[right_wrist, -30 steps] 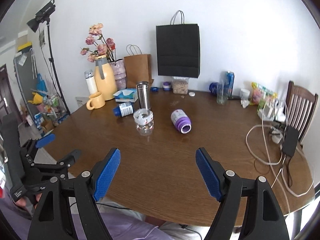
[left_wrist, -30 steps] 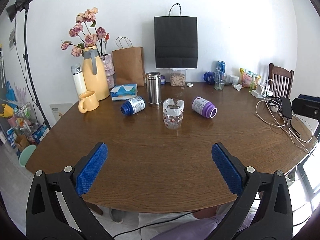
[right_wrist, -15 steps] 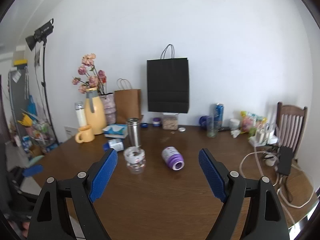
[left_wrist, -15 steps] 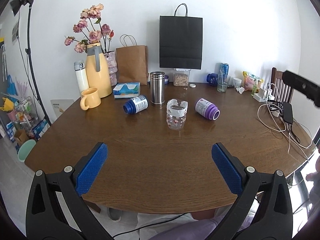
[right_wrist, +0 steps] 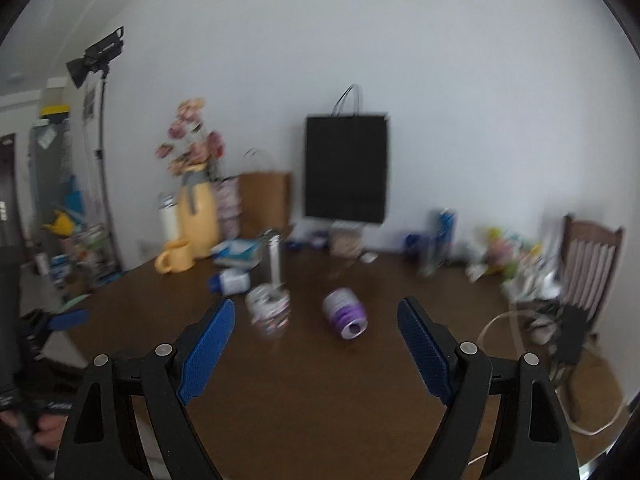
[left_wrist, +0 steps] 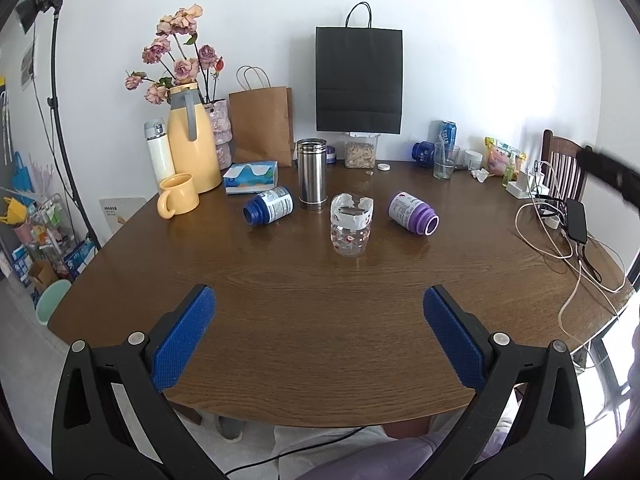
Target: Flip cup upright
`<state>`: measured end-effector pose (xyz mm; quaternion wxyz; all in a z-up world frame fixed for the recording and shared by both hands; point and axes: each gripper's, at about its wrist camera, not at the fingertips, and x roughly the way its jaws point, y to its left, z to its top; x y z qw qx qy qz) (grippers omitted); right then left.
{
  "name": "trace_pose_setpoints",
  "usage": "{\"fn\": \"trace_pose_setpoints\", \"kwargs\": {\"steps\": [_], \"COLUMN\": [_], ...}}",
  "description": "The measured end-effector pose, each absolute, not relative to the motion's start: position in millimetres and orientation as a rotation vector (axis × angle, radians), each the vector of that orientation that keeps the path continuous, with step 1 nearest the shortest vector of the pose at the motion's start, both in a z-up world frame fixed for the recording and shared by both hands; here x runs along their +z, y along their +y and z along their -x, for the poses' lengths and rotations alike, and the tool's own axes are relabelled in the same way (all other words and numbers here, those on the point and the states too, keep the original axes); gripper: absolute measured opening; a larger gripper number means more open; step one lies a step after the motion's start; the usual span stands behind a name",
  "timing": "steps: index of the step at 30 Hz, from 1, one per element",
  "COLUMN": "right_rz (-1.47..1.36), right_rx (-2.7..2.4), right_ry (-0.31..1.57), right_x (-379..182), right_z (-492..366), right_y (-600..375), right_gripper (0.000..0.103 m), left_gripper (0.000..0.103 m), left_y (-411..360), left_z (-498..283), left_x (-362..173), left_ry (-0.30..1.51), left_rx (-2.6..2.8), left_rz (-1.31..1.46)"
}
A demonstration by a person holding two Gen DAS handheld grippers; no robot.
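A clear glass cup [left_wrist: 351, 224] with a white scalloped band and small red prints stands on end mid-table; I cannot tell which end is up. The right wrist view shows the cup [right_wrist: 269, 310] blurred. My left gripper [left_wrist: 318, 336] is open over the table's near edge, well short of the cup, with nothing between its blue pads [left_wrist: 182, 338]. My right gripper [right_wrist: 316, 350] is open too, held above the table short of the cup and a purple bottle [right_wrist: 346, 312].
The purple bottle [left_wrist: 414, 214] and a blue bottle [left_wrist: 269, 210] lie on their sides beside the cup. A steel tumbler [left_wrist: 311, 174] stands just behind it. A yellow mug [left_wrist: 178, 195], a yellow jug [left_wrist: 193, 140], paper bags and clutter line the back. Cables [left_wrist: 568, 248] lie at the right.
The right wrist view has swung upward and is now motion-blurred, with the cup and purple bottle lower in the frame. The left gripper has barely moved.
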<state>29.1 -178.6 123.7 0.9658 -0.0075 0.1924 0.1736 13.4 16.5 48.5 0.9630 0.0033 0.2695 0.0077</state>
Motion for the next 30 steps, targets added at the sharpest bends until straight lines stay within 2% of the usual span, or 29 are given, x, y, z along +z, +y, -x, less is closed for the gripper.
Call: {"fn": "trace_pose_setpoints", "kwargs": {"steps": [4, 9, 17, 30], "right_rz": [-0.081, 0.04, 0.001, -0.004], "right_rx": [0.505, 0.376, 0.354, 0.362], "right_ry": [0.532, 0.728, 0.715, 0.735], "right_x": [85.5, 24.4, 21.6, -10.8], "right_z": [-40.8, -59.2, -41.3, -85.1], "right_y": [-183.1, -176.6, -190.4, -187.4], "right_gripper": [0.087, 0.087, 0.087, 0.087], "left_gripper": [0.103, 0.103, 0.103, 0.103], "left_y": [18.5, 17.5, 14.6, -0.7], "left_z": [-16.1, -20.2, -20.4, -63.5], "left_x": [46.1, 39.7, 37.2, 3.5], "left_ry": [0.554, 0.581, 0.589, 0.686], "left_rx": [0.022, 0.014, 0.0, -0.041], "left_rz": [-0.004, -0.01, -0.019, -0.046]}}
